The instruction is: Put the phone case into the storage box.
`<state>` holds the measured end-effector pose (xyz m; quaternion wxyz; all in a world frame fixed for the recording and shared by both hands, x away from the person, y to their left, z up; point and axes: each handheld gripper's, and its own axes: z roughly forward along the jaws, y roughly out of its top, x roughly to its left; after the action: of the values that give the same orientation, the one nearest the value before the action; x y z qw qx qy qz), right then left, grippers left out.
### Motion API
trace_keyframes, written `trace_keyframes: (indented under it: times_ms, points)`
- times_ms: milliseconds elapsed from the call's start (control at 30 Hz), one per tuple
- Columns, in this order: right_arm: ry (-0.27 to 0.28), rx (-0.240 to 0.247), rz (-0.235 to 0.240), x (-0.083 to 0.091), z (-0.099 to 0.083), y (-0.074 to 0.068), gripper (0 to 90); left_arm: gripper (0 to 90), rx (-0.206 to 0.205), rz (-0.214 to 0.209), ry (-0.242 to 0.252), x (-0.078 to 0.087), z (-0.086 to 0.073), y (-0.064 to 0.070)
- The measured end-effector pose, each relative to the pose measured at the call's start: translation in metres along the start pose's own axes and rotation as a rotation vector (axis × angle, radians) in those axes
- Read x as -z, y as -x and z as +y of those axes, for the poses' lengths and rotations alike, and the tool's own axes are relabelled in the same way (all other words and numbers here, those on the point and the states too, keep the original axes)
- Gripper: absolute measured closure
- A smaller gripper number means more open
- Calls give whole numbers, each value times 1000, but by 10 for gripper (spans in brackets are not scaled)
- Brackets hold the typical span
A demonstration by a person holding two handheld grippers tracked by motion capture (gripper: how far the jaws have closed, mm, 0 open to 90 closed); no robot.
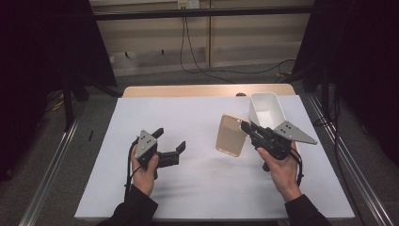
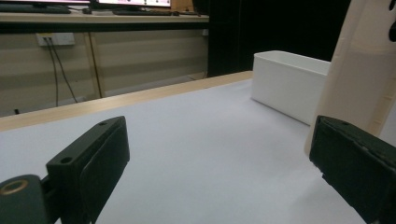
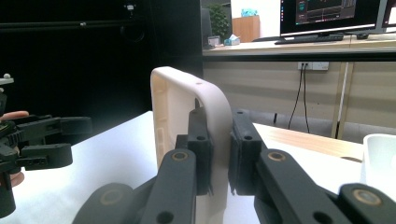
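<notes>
On the white table cover (image 1: 197, 188), high view: right gripper (image 1: 245, 126), held in the person's right hand (image 1: 282, 169), clamps a beige phone case (image 1: 230, 135) by one edge, lifted above the table right of centre. White bin (image 1: 266, 109) just behind it, at the far right. Left gripper (image 1: 170, 140) at the left, jaws spread, holding nothing, well apart from the case.

Left gripper view: own jaws wide apart; phone case (image 2: 359, 70) upright at the right edge, white bin (image 2: 287, 84) beyond.

Right gripper view: own jaws closed on the case wall (image 3: 212, 121), one inside, one outside; left gripper (image 3: 44, 140) farther off at the left.
</notes>
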<state>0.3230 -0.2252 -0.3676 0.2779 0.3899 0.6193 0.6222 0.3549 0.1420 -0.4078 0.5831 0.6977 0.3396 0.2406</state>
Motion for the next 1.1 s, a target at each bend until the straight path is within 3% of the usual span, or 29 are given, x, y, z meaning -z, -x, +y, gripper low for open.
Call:
trace_keyframes:
  times_ms: [200, 300, 500, 633, 867, 967, 1000, 1100]
  points:
    - [9, -7, -1, 3, 4, 4, 813, 39, -9, 12, 2, 14, -4, -8]
    - [14, -7, -4, 5, 6, 6, 813, 37, 9, 22, 9, 22, -6, -12]
    - [25, -4, -2, 9, 12, 8, 813, 37, -6, 40, 8, 34, -9, -18]
    - [31, -6, -2, 11, 15, 11, 813, 36, 6, 32, 8, 43, -13, -21]
    - [36, -9, -2, 15, 20, 17, 813, 36, 14, 55, -1, 58, -22, -26]
    - [37, -8, -1, 15, 22, 20, 813, 35, 17, 74, 19, 65, -24, -26]
    - [37, -7, -2, 16, 23, 21, 813, 36, 34, 77, 33, 66, -24, -25]
    - [40, -7, -2, 17, 27, 24, 813, 35, 14, 79, 34, 73, -23, -26]
